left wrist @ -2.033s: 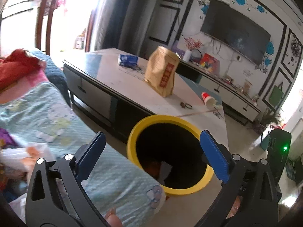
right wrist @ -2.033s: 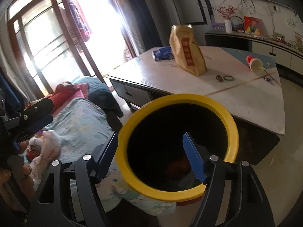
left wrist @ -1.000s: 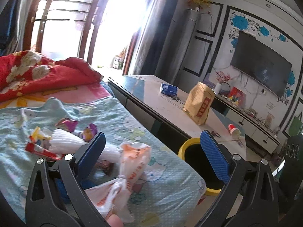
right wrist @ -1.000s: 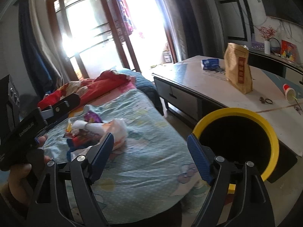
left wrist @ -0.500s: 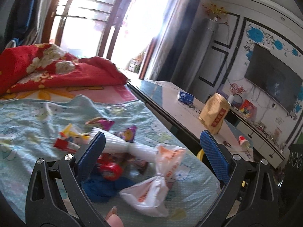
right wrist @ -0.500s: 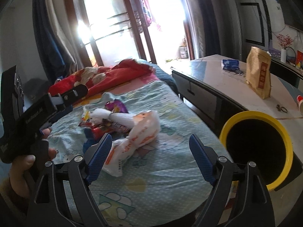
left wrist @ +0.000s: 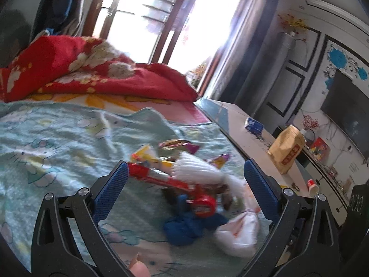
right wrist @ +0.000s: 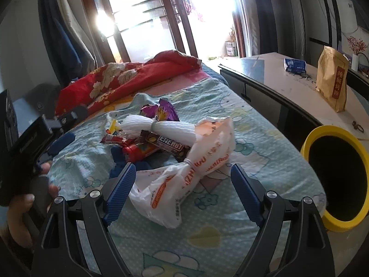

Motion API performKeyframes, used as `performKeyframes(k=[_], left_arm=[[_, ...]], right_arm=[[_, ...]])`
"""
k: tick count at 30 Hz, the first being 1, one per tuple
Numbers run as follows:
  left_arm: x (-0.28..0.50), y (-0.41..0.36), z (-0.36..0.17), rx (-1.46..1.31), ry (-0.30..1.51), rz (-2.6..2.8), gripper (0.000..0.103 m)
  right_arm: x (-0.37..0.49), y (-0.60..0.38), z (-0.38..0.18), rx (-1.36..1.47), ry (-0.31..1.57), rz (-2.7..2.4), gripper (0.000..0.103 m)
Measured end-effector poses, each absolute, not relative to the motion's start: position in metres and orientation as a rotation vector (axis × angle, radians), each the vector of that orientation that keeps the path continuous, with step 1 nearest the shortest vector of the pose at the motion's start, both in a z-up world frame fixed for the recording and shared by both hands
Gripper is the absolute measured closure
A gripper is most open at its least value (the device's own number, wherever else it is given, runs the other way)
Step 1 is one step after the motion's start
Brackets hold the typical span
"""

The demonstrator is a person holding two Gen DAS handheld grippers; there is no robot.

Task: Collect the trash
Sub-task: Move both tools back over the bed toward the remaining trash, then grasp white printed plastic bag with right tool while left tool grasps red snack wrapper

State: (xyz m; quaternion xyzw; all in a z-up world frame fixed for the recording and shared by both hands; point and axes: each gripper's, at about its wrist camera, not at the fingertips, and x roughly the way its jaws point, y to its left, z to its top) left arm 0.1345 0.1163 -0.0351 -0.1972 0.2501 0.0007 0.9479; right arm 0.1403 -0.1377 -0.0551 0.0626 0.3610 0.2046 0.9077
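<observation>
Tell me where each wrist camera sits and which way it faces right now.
Left wrist: on the open left gripper, facing the trash pile on the bed; a fingertip shows below.
Right wrist: on the open right gripper, facing the white plastic bag, yellow bin to its right; the person's left hand shows.
Shared: trash pile, bag, table.

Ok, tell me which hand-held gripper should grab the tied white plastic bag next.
Right. The right hand-held gripper is open with the tied white plastic bag directly between its fingers, and the yellow bin is on its side. The left hand-held gripper faces the red wrapper.
</observation>
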Motion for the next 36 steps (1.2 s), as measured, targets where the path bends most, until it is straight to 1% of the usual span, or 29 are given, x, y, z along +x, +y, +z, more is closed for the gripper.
performKeyframes(k=[5,10,11,12,13,14,18,20,21,22,23,24,25,26,29,31,36], left_arm=[[0.14,0.139,-0.054,-0.481,0.554,0.024,0.011],[0.154,0.164,-0.077,-0.624,0.612,0.023,0.012],[0.157,0.166,-0.081,-0.642,0.622,0.019,0.013],[0.16,0.168,-0.085,-0.661,0.633,0.018,0.018],[0.164,0.17,-0.088,-0.683,0.641,0.011,0.021],[0.167,0.172,-0.092,-0.715,0.653,0.002,0.022],[0.176,0.173,-0.1,-0.793,0.67,-0.028,0.036],[0.178,0.172,-0.102,-0.808,0.675,-0.044,0.042],[0.181,0.171,-0.104,-0.827,0.682,-0.054,0.047],[0.182,0.172,-0.106,-0.846,0.687,-0.063,0.053],[0.183,0.172,-0.108,-0.86,0.69,-0.068,0.056],[0.182,0.173,-0.109,-0.866,0.692,-0.068,0.064],[0.182,0.172,-0.109,-0.867,0.692,-0.072,0.073],[0.18,0.172,-0.109,-0.867,0.691,-0.077,0.074],[0.175,0.17,-0.108,-0.868,0.683,-0.086,0.077],[0.171,0.171,-0.105,-0.859,0.676,-0.089,0.079],[0.156,0.174,-0.095,-0.844,0.642,-0.084,0.083]], right_arm=[[0.155,-0.128,-0.067,0.136,0.787,0.381,0.021],[0.164,-0.124,-0.083,0.159,0.839,0.36,0.021],[0.165,-0.124,-0.086,0.168,0.851,0.361,0.021],[0.166,-0.123,-0.09,0.177,0.865,0.364,0.021],[0.166,-0.123,-0.092,0.184,0.874,0.368,0.021],[0.166,-0.123,-0.095,0.192,0.883,0.372,0.021],[0.166,-0.127,-0.101,0.233,0.904,0.392,0.023],[0.165,-0.13,-0.102,0.255,0.911,0.411,0.029],[0.165,-0.131,-0.103,0.266,0.919,0.42,0.033],[0.164,-0.133,-0.103,0.279,0.925,0.429,0.035],[0.164,-0.134,-0.104,0.292,0.929,0.443,0.04],[0.164,-0.135,-0.103,0.304,0.933,0.456,0.046],[0.164,-0.135,-0.103,0.316,0.938,0.472,0.049],[0.164,-0.135,-0.103,0.325,0.942,0.484,0.056],[0.16,-0.135,-0.1,0.316,0.936,0.494,0.06],[0.157,-0.137,-0.098,0.313,0.93,0.503,0.063],[0.147,-0.142,-0.087,0.282,0.887,0.504,0.064]])
